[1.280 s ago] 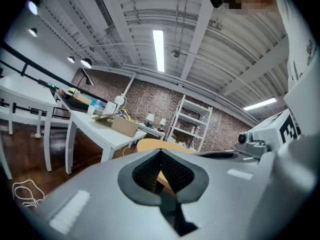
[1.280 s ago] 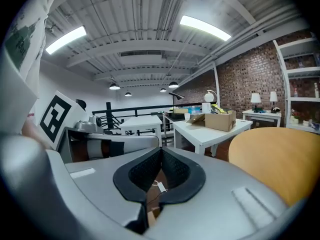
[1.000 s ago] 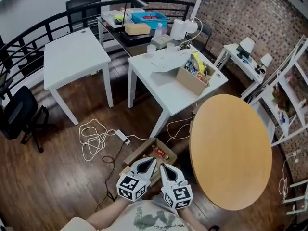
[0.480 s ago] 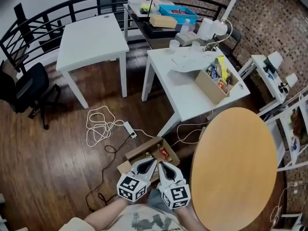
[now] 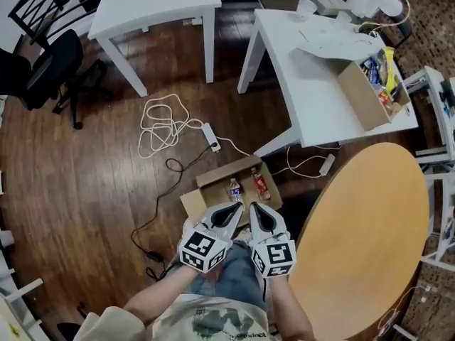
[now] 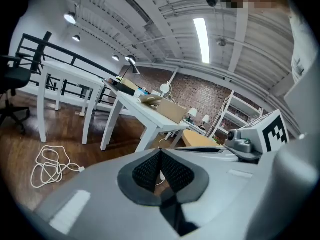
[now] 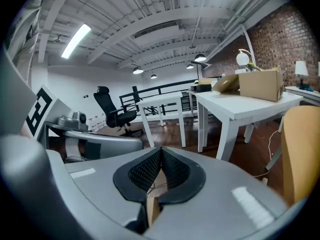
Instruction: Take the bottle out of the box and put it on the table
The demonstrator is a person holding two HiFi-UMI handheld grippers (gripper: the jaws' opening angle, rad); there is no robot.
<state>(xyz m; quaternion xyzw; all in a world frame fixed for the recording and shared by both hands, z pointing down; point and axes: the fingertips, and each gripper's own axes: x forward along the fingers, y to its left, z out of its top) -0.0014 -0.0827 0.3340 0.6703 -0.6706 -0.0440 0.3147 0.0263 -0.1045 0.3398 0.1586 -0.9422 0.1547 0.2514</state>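
- Well, the dark wood floor (image 5: 85, 190) fills most of the head view. The person stands on it, with a round wooden desk (image 5: 362, 240) close at the right. I judge that desk the likely place for the bottle to go.
- 2 white desks stand further off. The nearer white desk (image 5: 313, 98) carries an open carton (image 5: 359, 94) of snack packs.
- The cardboard box (image 5: 213, 178) sits open on the floor straight ahead of the person, just left of the round desk's edge.
- The left tool (image 5: 237, 208) and the right tool (image 5: 254, 208) hang side by side over the near edge of the box. Each has its pads pressed together with nothing between them, so both would need to open before any grasp.
- 2 bottles are in the box. The clear bottle (image 5: 234, 189) lies just beyond the left tool's tip, and the red-labelled bottle (image 5: 260, 184) lies just beyond the right tool's tip.
- Both bottles seem to lie flat, long axis running away from the person and caps at the far end. A tool reaching forward and down would meet the base first. Neither tool is clearly nearer, since each has its own bottle directly ahead.
- No label print is large enough to read. The only clear markings are the black-and-white square markers on the tools' cubes.
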